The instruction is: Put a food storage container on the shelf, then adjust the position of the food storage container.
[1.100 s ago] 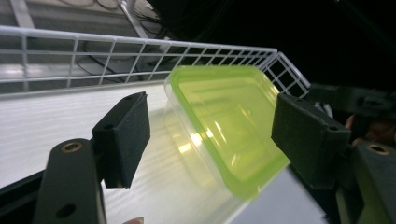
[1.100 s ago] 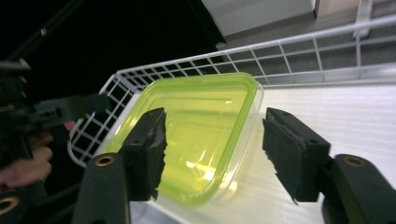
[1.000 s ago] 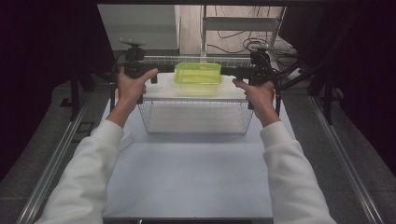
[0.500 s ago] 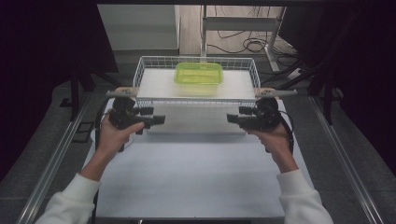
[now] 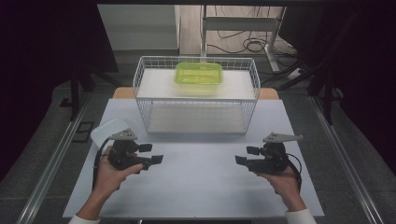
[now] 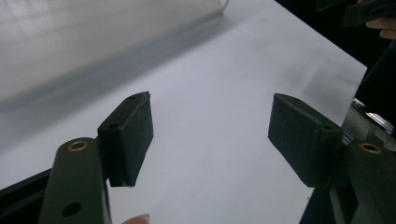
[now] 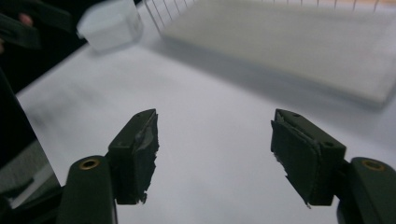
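Note:
A white wire basket stands at the back middle of the white table. Inside it a container with a green lid rests on a white liner. My left gripper hovers over the table's front left, pointing right. Its jaws stand open and have just been closing a little, with nothing between them. My right gripper hovers at the front right, pointing left. Its jaws are open and have just been widening, with bare table between them.
A white plastic box sits at the table's left edge, just behind my left hand. Metal rails run along both sides of the table. Cables lie on the floor beyond the basket.
Both hands have drawn back from the basket's sides toward the near part of the table and sunk lower. The basket and green-lidded container have stayed put.

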`<state>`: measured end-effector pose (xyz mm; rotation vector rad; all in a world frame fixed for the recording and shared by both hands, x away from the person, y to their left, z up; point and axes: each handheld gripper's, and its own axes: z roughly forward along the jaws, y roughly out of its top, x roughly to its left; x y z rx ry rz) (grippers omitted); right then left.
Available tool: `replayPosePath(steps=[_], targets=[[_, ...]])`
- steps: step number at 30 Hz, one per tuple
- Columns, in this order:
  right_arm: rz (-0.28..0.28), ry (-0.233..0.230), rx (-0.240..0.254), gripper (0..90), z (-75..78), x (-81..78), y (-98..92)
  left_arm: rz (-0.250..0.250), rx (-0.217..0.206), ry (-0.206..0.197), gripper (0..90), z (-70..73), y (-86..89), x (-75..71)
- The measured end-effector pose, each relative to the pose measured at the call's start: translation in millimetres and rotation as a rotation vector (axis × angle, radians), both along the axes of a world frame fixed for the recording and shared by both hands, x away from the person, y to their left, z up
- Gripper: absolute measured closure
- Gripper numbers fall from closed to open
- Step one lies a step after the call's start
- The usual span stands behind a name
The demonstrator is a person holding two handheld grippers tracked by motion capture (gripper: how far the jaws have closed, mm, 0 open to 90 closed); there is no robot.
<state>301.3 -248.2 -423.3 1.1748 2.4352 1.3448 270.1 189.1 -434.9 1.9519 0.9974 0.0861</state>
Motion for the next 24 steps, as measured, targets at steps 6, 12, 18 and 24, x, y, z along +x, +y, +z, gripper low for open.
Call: replayPosePath(steps=[6, 12, 18, 24], targets=[[-0.008, 0.002, -0.019, 31.1, -7.8, -2.2, -0.1, -0.008, 0.007, 0.025, 30.1, -8.8, -5.2, -0.3], [0.007, 0.001, -0.024, 31.0, -11.4, -1.9, 5.4, -0.003, 0.025, 0.040, 30.4, -15.3, -7.7, 1.0], [0.000, 0.029, -0.028, 31.0, -18.8, -0.1, 5.9, 0.001, 0.044, 0.058, 29.8, -22.4, -6.3, 1.9], [0.000, 0.026, -0.025, 31.0, -17.8, -1.5, 5.8, 0.025, 0.064, 0.050, 29.9, -21.0, -2.6, 1.7]])
